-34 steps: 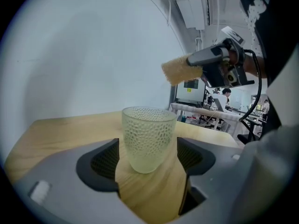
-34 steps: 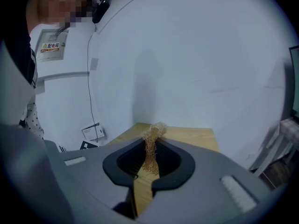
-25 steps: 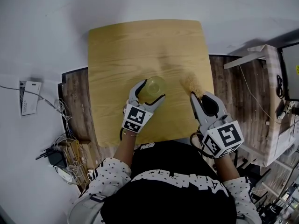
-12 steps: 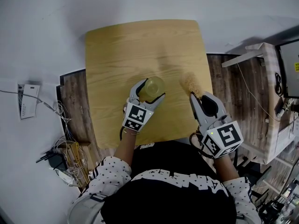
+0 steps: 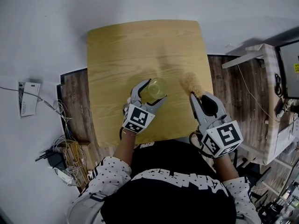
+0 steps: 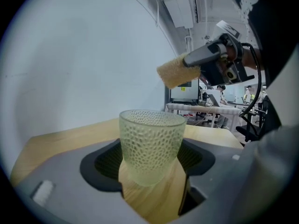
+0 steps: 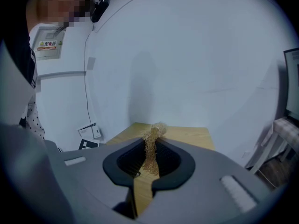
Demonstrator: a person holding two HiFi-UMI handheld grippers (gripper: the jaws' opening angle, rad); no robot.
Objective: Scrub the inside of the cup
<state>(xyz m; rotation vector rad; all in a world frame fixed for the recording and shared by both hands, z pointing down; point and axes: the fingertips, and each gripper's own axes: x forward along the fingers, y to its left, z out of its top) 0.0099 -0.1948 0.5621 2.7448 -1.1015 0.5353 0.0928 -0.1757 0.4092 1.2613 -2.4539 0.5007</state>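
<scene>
Head view, looking steeply down: a person stands at a pale wooden bench [image 5: 117, 45]. A dimpled, pale green glass cup [image 5: 156, 85] stands upright near the middle of the bench. The left hand-held gripper [image 5: 155, 90] has its jaws spread on either side of the cup. The right hand-held gripper [image 5: 196, 95] is off to the cup's right, clenched on a tan fibrous scrubber [image 5: 188, 81]. Left gripper view: the cup stands between the parted jaws, and they seem to be released, not pinching it. The scrubber hangs in the air above and beyond the rim. Right gripper view: the jaws press the scrubber thin between them. Scrubbing looks not yet begun. The next move probably calls for closing the left jaws to steady the cup, then lowering the scrubber inside.
</scene>
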